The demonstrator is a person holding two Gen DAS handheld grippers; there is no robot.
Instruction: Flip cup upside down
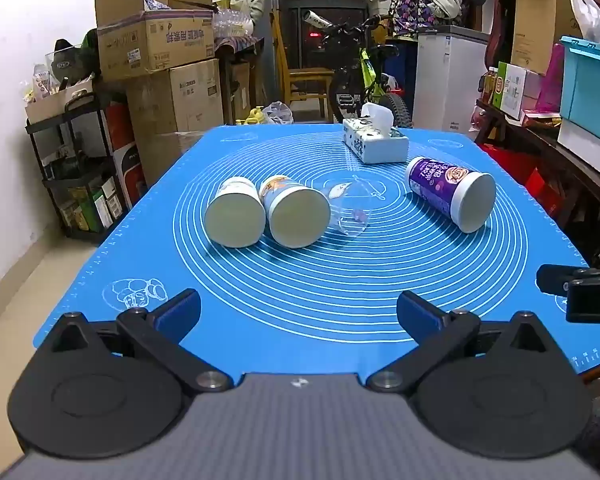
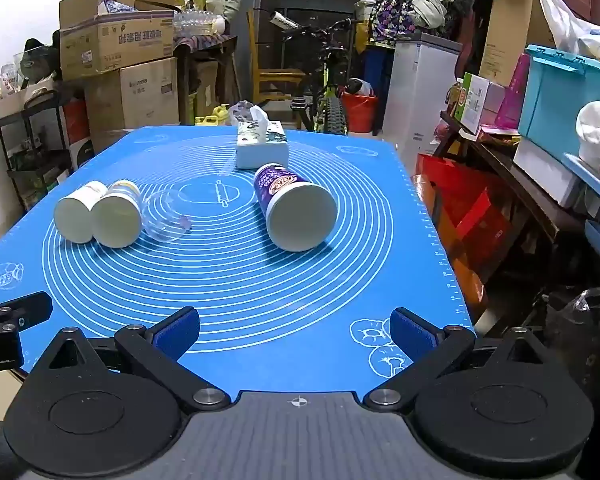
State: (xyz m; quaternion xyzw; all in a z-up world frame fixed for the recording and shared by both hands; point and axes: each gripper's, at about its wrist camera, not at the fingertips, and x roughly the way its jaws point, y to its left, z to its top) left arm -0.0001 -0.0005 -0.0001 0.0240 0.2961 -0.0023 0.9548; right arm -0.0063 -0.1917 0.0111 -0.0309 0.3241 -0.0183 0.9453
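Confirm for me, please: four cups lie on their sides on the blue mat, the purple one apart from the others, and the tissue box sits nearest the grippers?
Not quite: the tissue box sits at the far end of the blue mat, behind the purple cup, as the right wrist view shows. The rest holds.

We see a white wall (image 1: 16,92) on the left, stacked cardboard boxes (image 1: 156,44) beside a black shelf rack (image 1: 76,168), a wooden chair (image 1: 304,80), a bicycle (image 1: 364,76) and a white freezer (image 1: 448,80) behind the desk (image 1: 148,264).
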